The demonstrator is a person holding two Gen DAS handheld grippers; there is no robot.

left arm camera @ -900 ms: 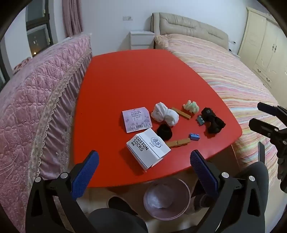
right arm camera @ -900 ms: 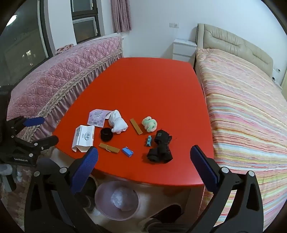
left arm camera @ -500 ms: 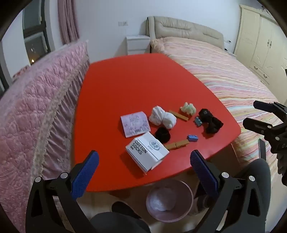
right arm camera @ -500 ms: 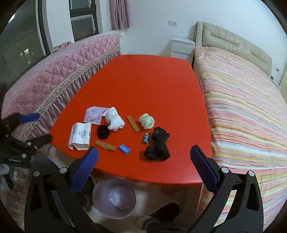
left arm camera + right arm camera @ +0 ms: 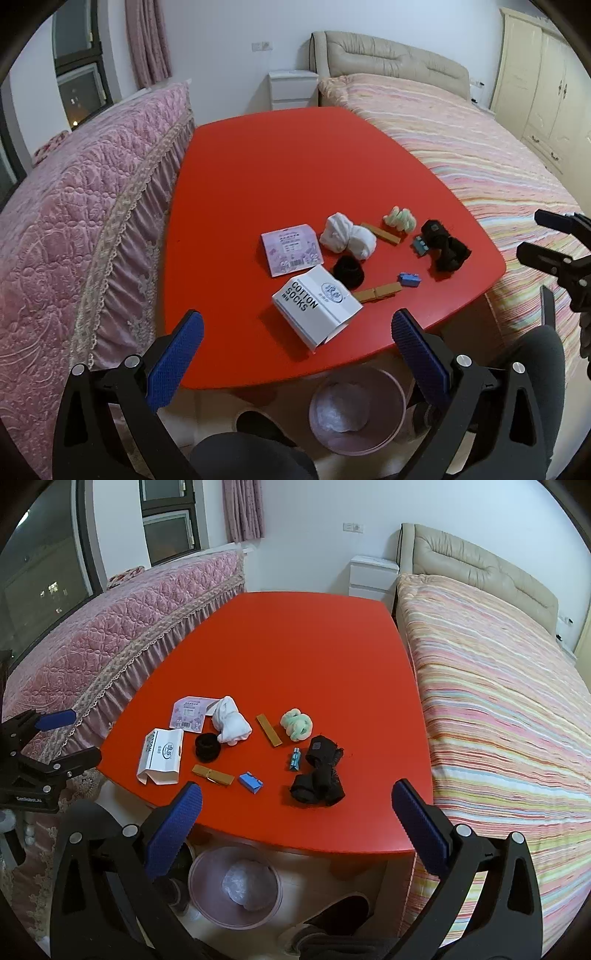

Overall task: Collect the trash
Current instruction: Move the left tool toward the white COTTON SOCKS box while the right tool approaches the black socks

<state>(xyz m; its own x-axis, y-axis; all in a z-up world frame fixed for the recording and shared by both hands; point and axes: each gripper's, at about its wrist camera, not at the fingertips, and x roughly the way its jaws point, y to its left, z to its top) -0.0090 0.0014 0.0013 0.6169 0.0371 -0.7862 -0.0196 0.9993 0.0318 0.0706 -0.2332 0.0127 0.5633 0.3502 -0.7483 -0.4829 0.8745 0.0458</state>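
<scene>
On the red table (image 5: 280,177) lie a white "cotton socks" box (image 5: 317,306), a pink packet (image 5: 291,249), a small blue wrapper (image 5: 409,278), a teal wrapper (image 5: 420,245) and two brown strips (image 5: 376,293), among rolled socks. The same box (image 5: 161,755), blue wrapper (image 5: 250,782) and teal wrapper (image 5: 294,758) show in the right wrist view. A pink bin (image 5: 356,411) stands on the floor under the table's near edge, also seen in the right wrist view (image 5: 235,886). My left gripper (image 5: 295,347) and right gripper (image 5: 295,823) are open and empty, held before the near edge.
White socks (image 5: 347,236), a green sock ball (image 5: 399,218), a black sock roll (image 5: 349,271) and a black sock bundle (image 5: 447,251) lie among the trash. A pink quilted sofa (image 5: 74,221) flanks the table's left, a striped bed (image 5: 480,155) its right. My knees are below.
Both grippers have drawn back and risen a little, so the table items sit slightly farther and higher in each view. Nothing on the table has moved. Both stay open.
</scene>
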